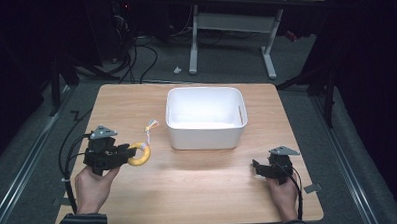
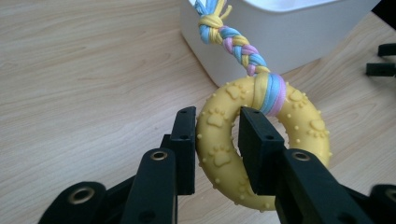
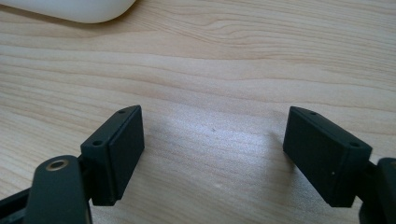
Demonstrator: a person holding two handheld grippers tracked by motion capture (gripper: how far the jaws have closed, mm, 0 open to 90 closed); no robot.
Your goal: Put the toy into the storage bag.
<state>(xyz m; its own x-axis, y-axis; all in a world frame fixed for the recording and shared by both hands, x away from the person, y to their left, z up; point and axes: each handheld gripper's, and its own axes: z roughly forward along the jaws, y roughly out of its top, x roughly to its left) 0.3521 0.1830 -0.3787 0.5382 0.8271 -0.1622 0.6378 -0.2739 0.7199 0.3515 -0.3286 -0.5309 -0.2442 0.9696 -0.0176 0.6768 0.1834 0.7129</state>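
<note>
Yellow rubber, studded and stamped with paw prints, is seen clamped between the two black jaws of the left tool (image 2: 217, 135): a ring toy (image 2: 261, 140) is gripped across one side of its loop, one jaw outside the ring and the other through its hole. A braided rope (image 2: 238, 44) of blue, pink and yellow strands is tied round the ring's far side and trails toward the white bin (image 1: 205, 117). In the high view the left tool (image 1: 128, 153) is held low over the wooden worktop (image 1: 199, 192) by the left hand (image 1: 91, 188), pointed rightward, with the ring toy (image 1: 140, 155) just left of the bin and apart from it. The right tool (image 1: 256, 166) is held by the right hand (image 1: 284, 191) near the worktop's right front, pointed leftward, well apart from the bin. Its jaws are spread wide over bare wood, with nothing between them.
</note>
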